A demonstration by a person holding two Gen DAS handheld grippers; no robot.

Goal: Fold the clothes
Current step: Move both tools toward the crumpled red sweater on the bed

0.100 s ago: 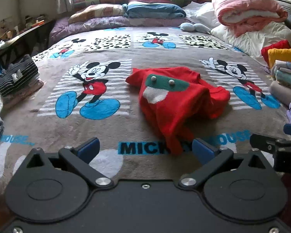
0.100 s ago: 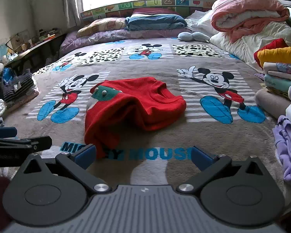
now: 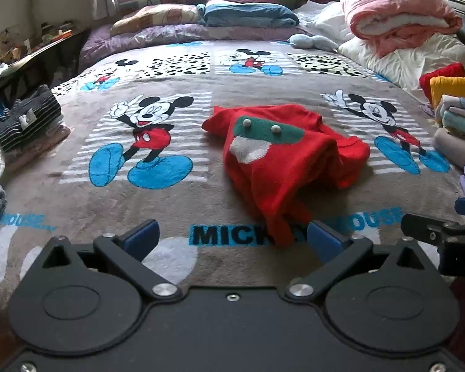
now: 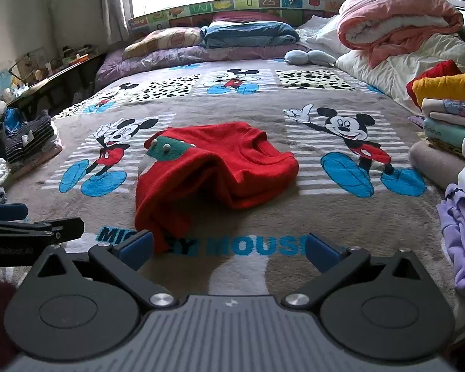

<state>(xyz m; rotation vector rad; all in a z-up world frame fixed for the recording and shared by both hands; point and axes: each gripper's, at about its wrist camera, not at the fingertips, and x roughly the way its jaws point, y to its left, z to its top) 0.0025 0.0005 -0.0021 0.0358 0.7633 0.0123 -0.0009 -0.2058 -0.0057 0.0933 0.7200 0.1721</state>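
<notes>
Here we hold the left gripper (image 3: 231, 235) over the near edge of the bed (image 3: 77, 192), jaws spread wide and empty, with the red sweater (image 3: 282, 161) lying rumpled, not flat, mid-bed and one end trailing toward that edge. To its right, the right gripper (image 4: 229, 245) is equally wide open and holds nothing. We judge this garment unfolded as it lies, so next each tool needs a corner to spread it flat.

Sweater (image 3: 282, 167) lies mid-blanket (image 3: 176, 210); pillows (image 3: 248, 15) behind; folded stacks (image 3: 455, 114) right, striped pile (image 3: 28, 121) left.
</notes>
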